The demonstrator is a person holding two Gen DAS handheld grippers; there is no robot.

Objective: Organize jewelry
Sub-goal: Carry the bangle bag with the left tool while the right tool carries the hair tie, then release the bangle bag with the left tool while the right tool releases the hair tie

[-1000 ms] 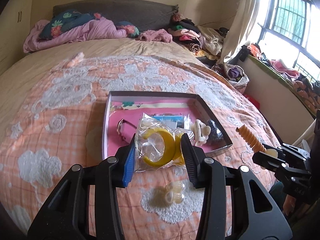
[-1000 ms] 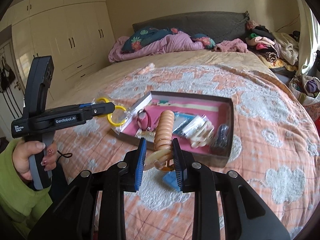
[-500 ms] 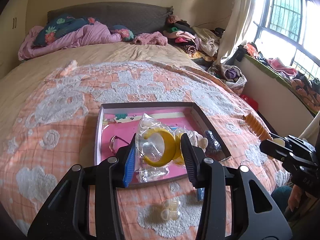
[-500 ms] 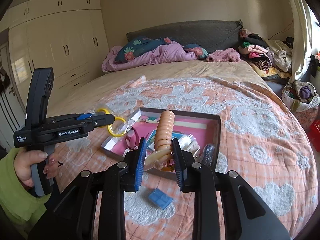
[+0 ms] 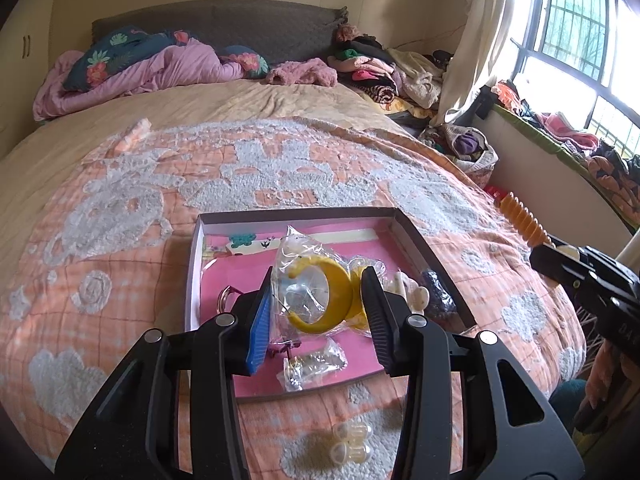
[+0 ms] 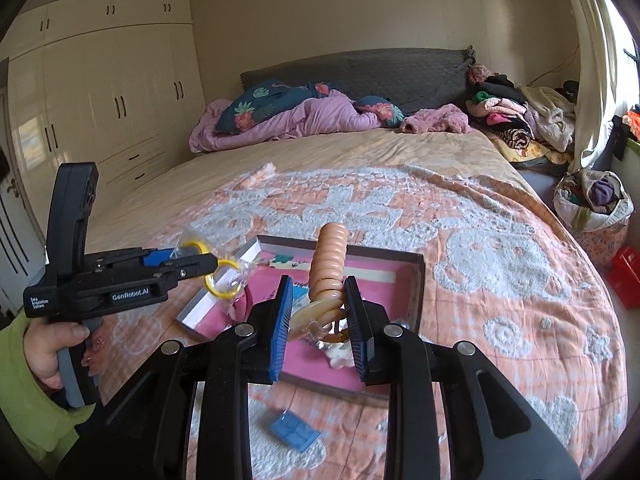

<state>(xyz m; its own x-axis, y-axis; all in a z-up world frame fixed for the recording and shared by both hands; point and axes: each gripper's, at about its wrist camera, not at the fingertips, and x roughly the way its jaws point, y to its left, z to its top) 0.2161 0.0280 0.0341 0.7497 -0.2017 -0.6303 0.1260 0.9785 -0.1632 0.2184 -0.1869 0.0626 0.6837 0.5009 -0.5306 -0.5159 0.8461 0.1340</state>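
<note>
Left hand-held gripper [image 5: 316, 312] clamps crinkly clear bag w/ yellow ring [image 5: 320, 300]; right hand-held gripper [image 6: 318, 320] clamps ribbed peach clip [image 6: 329, 264].

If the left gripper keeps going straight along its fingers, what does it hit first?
Probably the pink floor of the open box: the left gripper, shut on the bagged yellow bangle, points down into it. Depth is unclear.
</note>
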